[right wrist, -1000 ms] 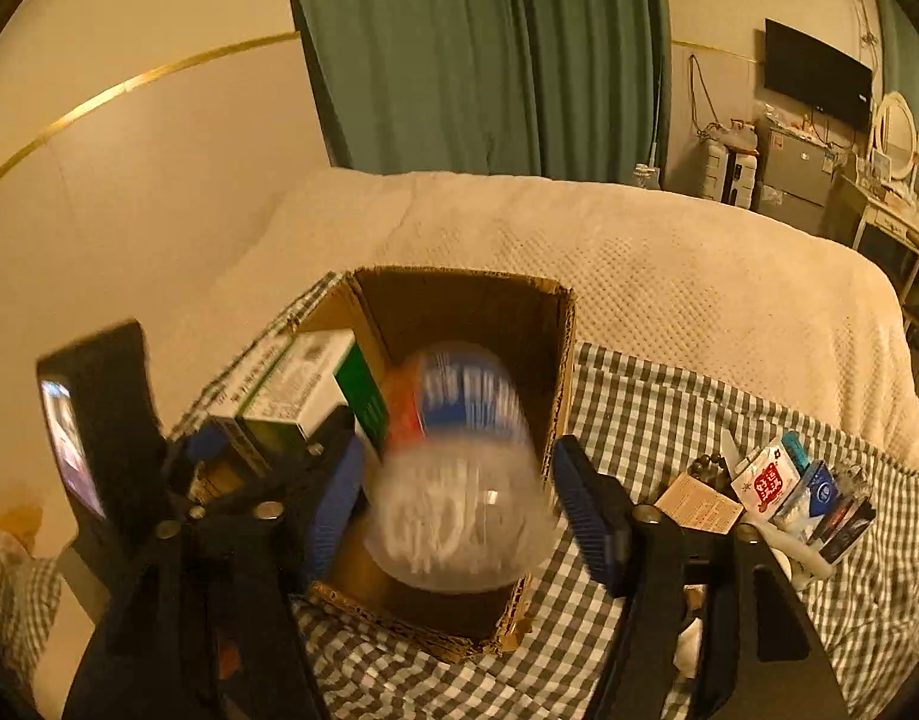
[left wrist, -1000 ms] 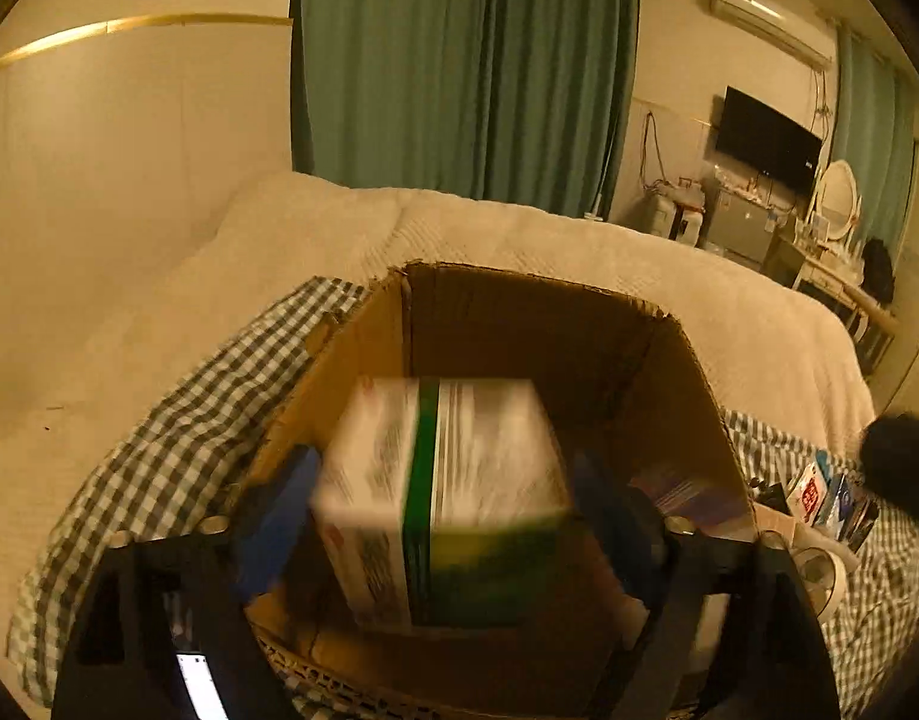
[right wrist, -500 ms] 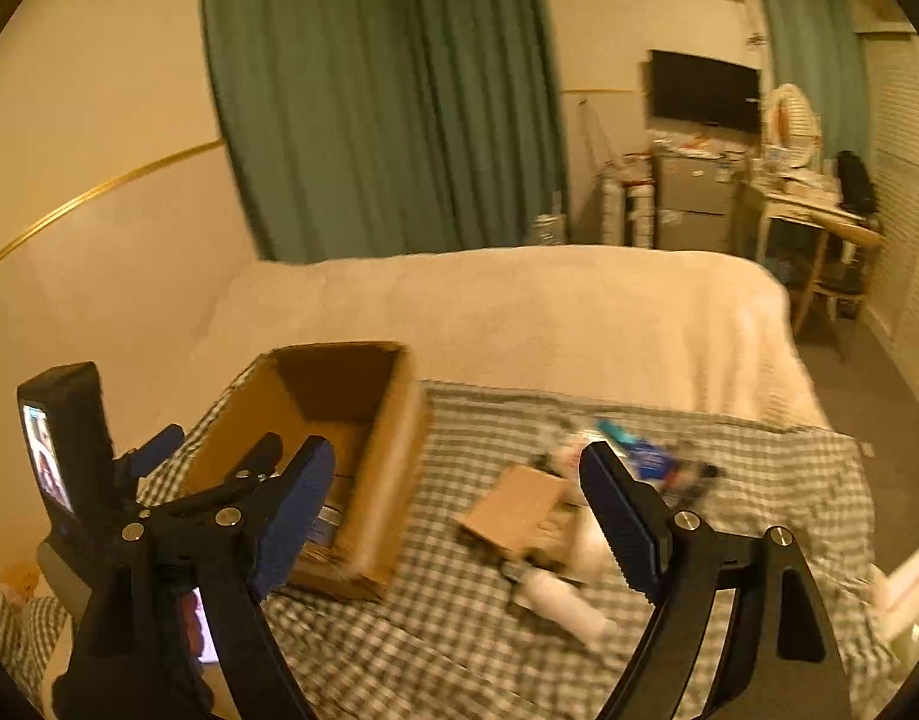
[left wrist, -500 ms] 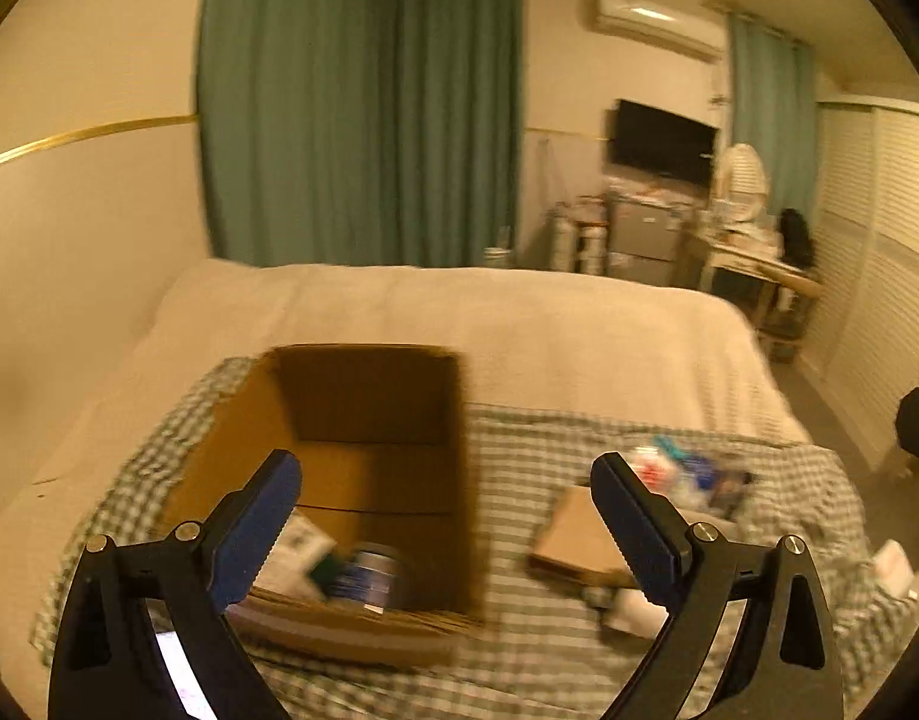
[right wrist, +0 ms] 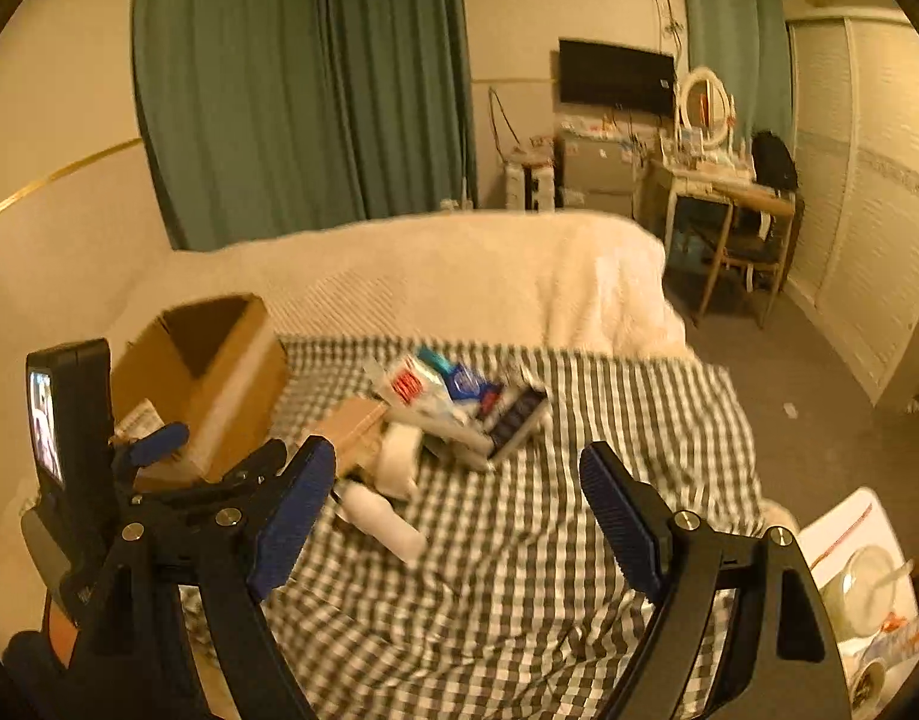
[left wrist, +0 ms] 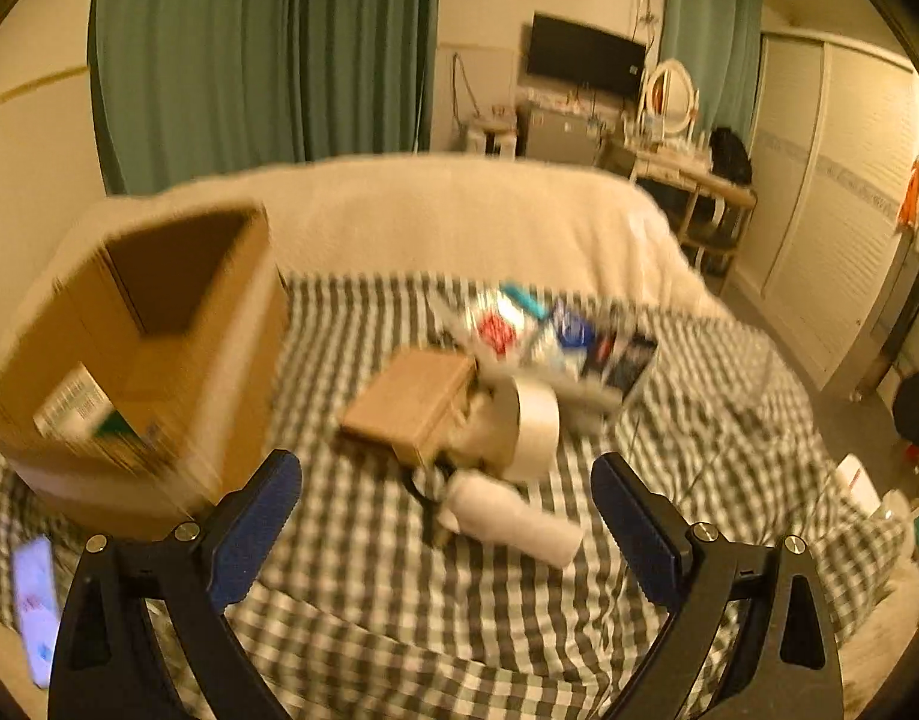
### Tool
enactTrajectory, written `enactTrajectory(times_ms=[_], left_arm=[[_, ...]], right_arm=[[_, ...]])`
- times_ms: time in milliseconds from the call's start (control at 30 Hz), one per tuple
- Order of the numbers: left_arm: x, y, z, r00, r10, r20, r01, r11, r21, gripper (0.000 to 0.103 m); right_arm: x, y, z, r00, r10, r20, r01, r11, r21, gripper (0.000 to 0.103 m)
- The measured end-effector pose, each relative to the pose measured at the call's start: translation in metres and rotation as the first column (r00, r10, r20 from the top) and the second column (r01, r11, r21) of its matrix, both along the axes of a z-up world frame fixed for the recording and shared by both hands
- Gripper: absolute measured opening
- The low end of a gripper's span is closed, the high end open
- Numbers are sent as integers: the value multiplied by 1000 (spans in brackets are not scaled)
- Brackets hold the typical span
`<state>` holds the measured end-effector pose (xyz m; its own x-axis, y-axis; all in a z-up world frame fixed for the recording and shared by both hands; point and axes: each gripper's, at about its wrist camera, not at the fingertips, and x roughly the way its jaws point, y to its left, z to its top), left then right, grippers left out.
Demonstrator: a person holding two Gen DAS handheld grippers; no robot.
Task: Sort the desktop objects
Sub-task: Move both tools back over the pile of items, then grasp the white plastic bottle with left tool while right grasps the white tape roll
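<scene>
Both of your tools are empty. Your left hand-held gripper (left wrist: 444, 504) is wide open with nothing in it. Your right hand-held gripper (right wrist: 456, 495) is wide open too.

The nearest thing is the white bottle (left wrist: 513, 519). It lies flat on the checked cloth (left wrist: 399, 600), right between the left fingers and just past them. Its long side runs from near-left to far... no, from up-left down to the right, slanted across your reach. Your left one is closer to it, I think. You would likely need to turn your wrist so the fingers close across its thin side.

Just behind it stands the tape roll (left wrist: 534, 429), beside the small brown box (left wrist: 408, 411). Farther back is the pile of packets (left wrist: 555, 339).

The big box (left wrist: 141, 360) sits off to your left.
</scene>
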<state>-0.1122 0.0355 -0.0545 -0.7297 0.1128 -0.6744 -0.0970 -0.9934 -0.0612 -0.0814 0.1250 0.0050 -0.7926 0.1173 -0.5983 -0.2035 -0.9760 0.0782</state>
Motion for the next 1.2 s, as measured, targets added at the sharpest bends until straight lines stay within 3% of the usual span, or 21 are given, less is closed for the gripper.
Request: enactTrajectory(times_ms=[233, 433, 500, 600, 700, 733, 767, 933, 1200], left_arm=[[-11, 39, -73, 995, 7, 99, -3, 999, -35, 100], [-23, 60, -94, 992, 33, 122, -32, 999, -5, 100], [-27, 64, -100, 991, 46, 128, -47, 999, -1, 98], [-35, 66, -107, 989, 68, 133, -67, 998, -18, 80], [-33, 53, -106, 992, 18, 123, -21, 1000, 21, 76], [-31, 46, -104, 992, 1, 126, -6, 999, 40, 68], [-28, 40, -103, 991, -9, 133, 1, 999, 53, 51], [-22, 15, -109, 977, -43, 207, 21, 994, 109, 40], [-16, -15, -85, 985, -36, 170, 14, 991, 130, 32]], right_arm=[[-11, 32, -88, 999, -32, 29, 32, 999, -6, 84], [-27, 55, -142, 993, -54, 103, 55, 998, -11, 84], [-29, 58, -147, 994, -45, 97, 49, 998, -40, 83], [-31, 57, -150, 995, -41, 90, 44, 999, -29, 83], [-30, 55, -149, 996, -42, 84, 42, 999, 1, 84], [-30, 55, -150, 995, -40, 87, 40, 999, -2, 84], [-30, 55, -150, 995, -38, 89, 39, 999, -6, 84], [-30, 53, -150, 994, -34, 104, 36, 999, -20, 84], [-25, 34, -142, 990, -19, 137, 16, 1000, 23, 84]])
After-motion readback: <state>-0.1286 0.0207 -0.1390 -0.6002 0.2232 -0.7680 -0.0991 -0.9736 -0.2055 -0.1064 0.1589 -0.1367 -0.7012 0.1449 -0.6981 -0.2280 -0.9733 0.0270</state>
